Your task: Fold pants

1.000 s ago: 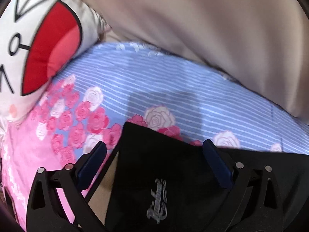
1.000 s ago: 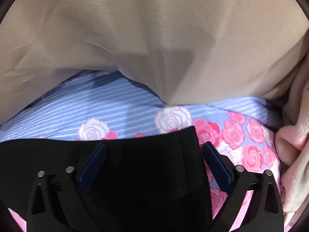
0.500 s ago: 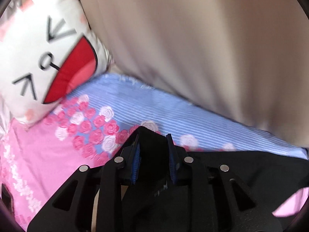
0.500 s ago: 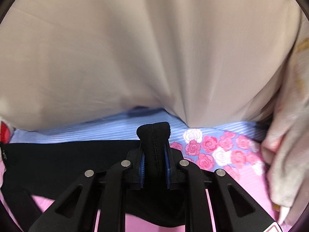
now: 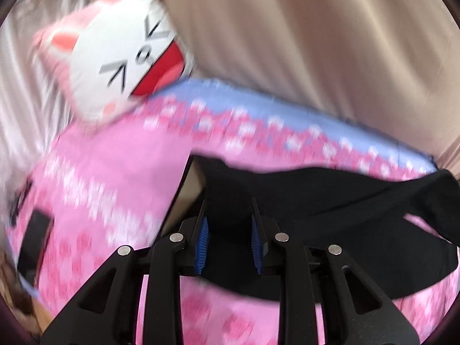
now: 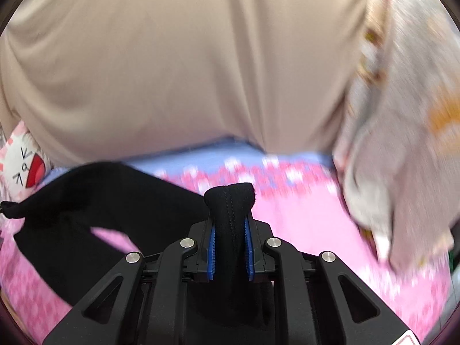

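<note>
Pink floral bedding (image 5: 109,172), with a blue striped band along its far edge, is your work surface, backed by a beige curtain (image 6: 172,57) and a cartoon-face cushion (image 5: 126,57) propped at the left. Your left gripper (image 5: 229,241) is clenched on one corner of the black pants (image 5: 330,201), and your right gripper (image 6: 230,247) is clamped on another corner, a stitched hem poking up between its blue pads (image 6: 212,254). You hold two corners at once so the cloth hangs stretched between your hands, clear of the bed, instead of bunching; it sags in a dark band across both views with pink bedding showing beneath. That spread should let you carry one end over the other squarely, which looks like the fold now in hand. Both views are smeared, so exactly which edge each hand has is hard to tell. At the right a pale patterned cloth (image 6: 402,143) hangs just beside your path, and a dark flat object (image 5: 34,238) lies on the bedding at the left; you would do well to lay the fold down between them so neither is caught under the pants.
</note>
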